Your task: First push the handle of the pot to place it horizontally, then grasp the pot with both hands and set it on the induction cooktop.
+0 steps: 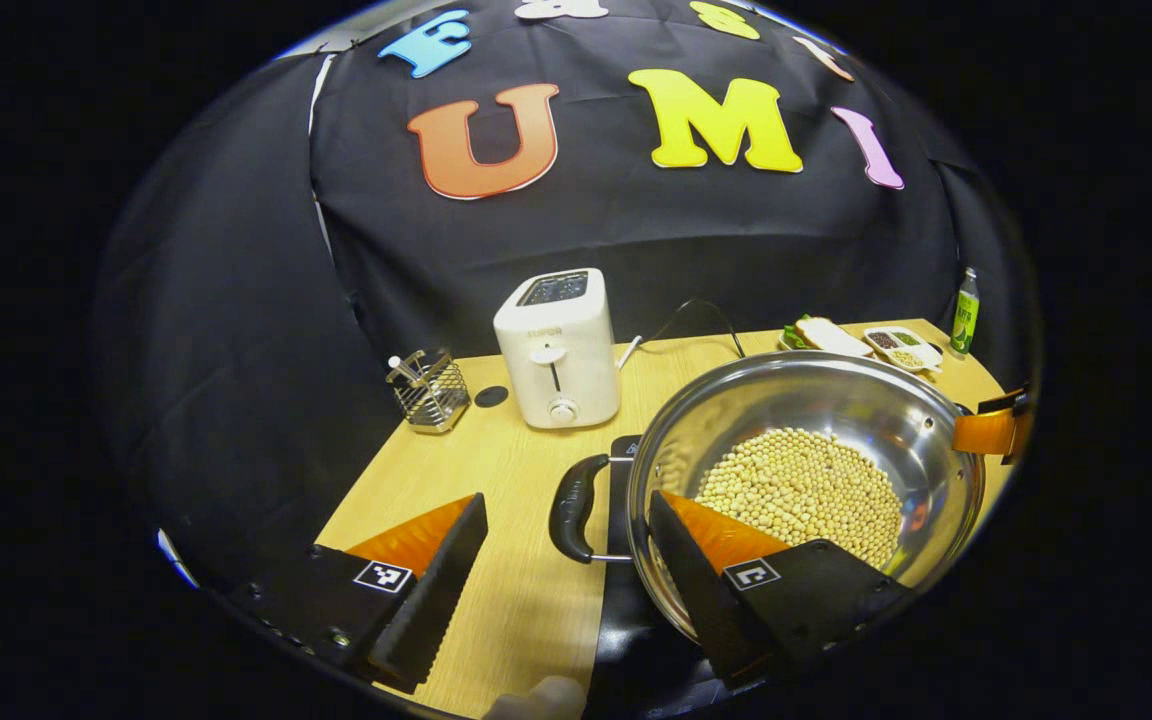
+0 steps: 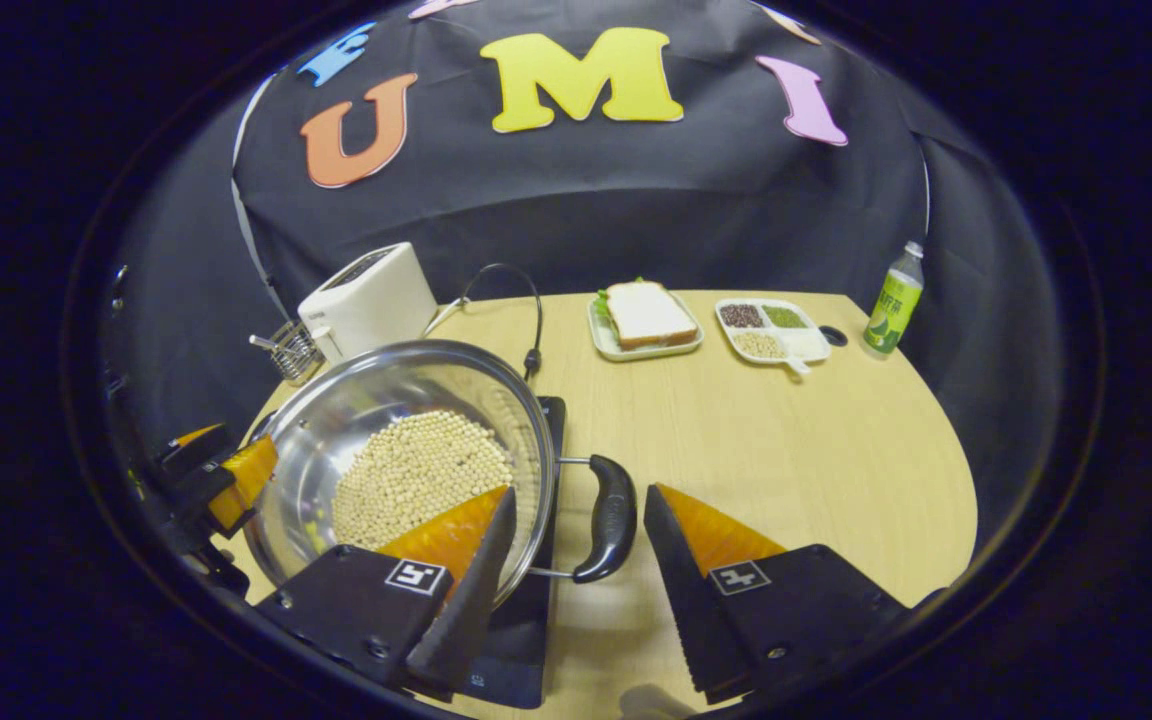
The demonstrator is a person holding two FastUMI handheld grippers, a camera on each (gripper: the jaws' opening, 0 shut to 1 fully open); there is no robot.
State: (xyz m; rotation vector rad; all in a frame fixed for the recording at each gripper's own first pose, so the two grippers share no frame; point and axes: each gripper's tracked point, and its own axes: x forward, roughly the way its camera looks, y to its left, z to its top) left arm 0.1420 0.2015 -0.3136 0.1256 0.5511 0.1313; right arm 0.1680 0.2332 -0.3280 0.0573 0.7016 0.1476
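A steel pot holding pale beans rests on the black induction cooktop on the wooden table. Its two dark loop handles lie level at opposite sides. In the left gripper view my left gripper is open and straddles one handle, with one finger over the pot's rim and the other outside on the table side. In the right gripper view my right gripper is open around the opposite handle, and neither finger presses on it. The left gripper also shows at the pot's far side.
A white toaster and a wire utensil rack stand at the back left. A black cable runs behind the pot. A sandwich plate, a divided dish and a green bottle sit at the far right. Bare wood lies right of the cooktop.
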